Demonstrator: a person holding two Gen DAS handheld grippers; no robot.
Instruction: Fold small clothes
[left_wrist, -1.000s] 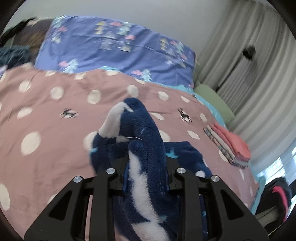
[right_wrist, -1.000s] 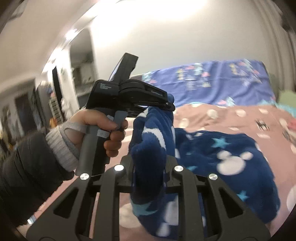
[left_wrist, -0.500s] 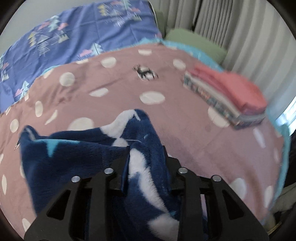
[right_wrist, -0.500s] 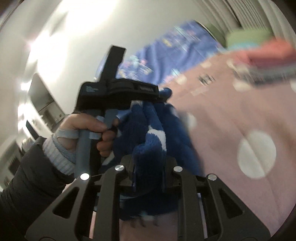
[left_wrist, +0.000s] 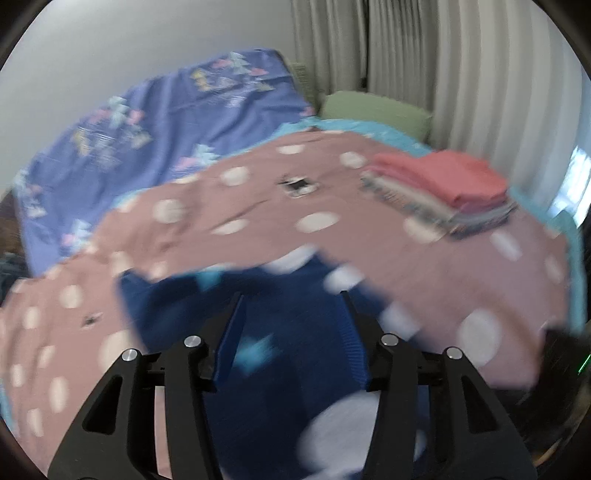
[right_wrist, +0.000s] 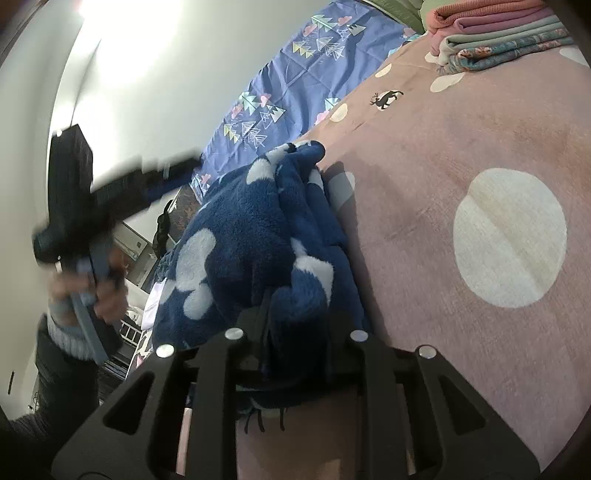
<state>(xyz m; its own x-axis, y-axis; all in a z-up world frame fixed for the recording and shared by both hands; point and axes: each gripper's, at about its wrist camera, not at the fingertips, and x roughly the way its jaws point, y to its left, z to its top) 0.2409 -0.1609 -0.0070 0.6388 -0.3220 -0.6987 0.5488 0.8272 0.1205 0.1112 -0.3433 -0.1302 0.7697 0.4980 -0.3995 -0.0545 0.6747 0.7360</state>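
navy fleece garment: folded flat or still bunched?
Bunched. The navy fleece garment sits in a rumpled heap on the pink dotted blanket, one end pinched in the right gripper.

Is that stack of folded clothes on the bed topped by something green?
No, the folded stack on the spotted pink bedspread has a coral-pink garment on top.
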